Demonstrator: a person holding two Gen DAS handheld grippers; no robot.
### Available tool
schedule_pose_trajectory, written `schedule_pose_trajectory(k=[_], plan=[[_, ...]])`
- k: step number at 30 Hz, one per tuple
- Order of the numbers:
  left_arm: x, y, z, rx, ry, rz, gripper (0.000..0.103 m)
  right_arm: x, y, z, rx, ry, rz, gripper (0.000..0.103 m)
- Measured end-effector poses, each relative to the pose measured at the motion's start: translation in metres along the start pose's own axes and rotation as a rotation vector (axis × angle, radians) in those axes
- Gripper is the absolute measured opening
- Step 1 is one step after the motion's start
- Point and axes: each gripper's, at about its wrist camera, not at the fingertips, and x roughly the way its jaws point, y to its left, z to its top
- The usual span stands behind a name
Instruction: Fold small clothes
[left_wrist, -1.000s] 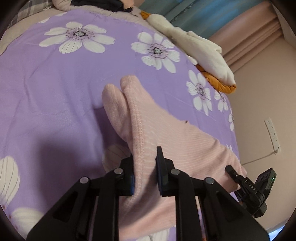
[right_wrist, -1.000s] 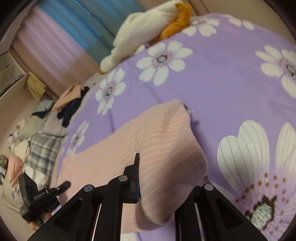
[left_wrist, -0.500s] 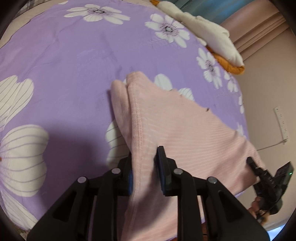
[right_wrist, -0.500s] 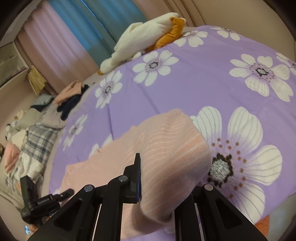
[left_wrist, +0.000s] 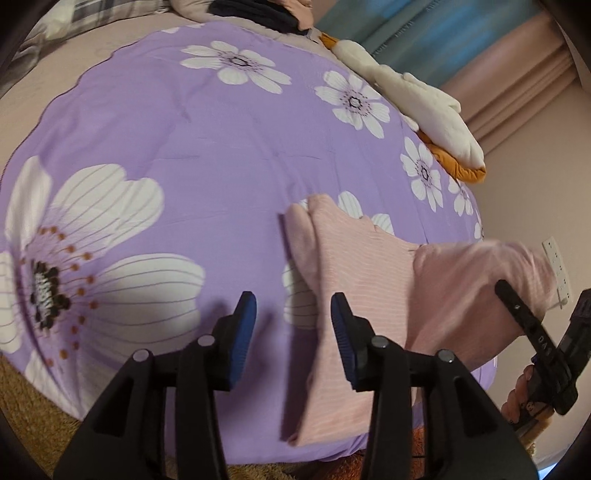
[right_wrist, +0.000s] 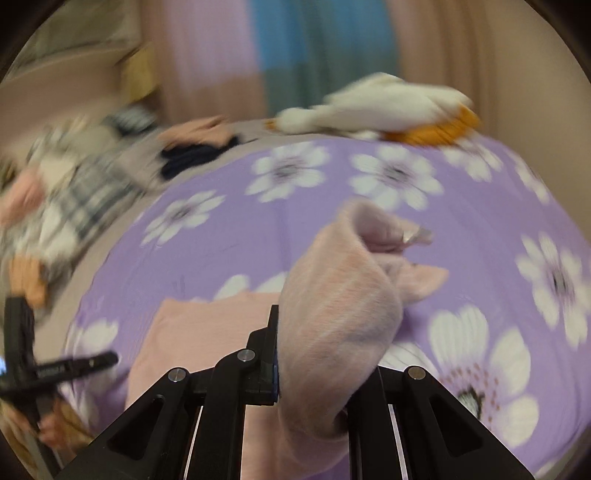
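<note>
Bedspread (left_wrist: 184, 155) first, purple with white flowers, filling both views. On it, lower right of the left wrist view, lies our pink ribbed garment (left_wrist: 354, 266), partly flat, one side lifted. We judge it soft, light and limp, so it will sag and wants holding at hems or corners. Our right gripper (right_wrist: 314, 354) is clamped on a bunched fold at lower centre. Our left gripper (left_wrist: 293, 325) is opening, nothing between its blue pads (left_wrist: 243, 325), just beside the garment's edge.
</note>
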Motion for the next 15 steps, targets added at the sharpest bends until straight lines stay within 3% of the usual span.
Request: schedule_pose_trajectory(k=[2,6,12,15], plan=[[-0.004,0.002,-0.001,-0.004,-0.007,0.004,0.042,0.009,0.033,-0.003,-0.113,0.030,0.028,0.014],[-0.010,0.008,-0.005,0.001,-0.008,0.019,0.046,0.029,0.070,-0.023,-0.223,0.120,0.118,0.014],[-0.010,0.008,-0.008,0.007,0.007,0.034,0.048,0.066,0.087,-0.057,-0.190,0.294,0.210,0.015],[-0.010,0.004,-0.009,0.018,0.016,0.012,0.049,0.068,0.085,-0.061,-0.161,0.307,0.219,0.016]])
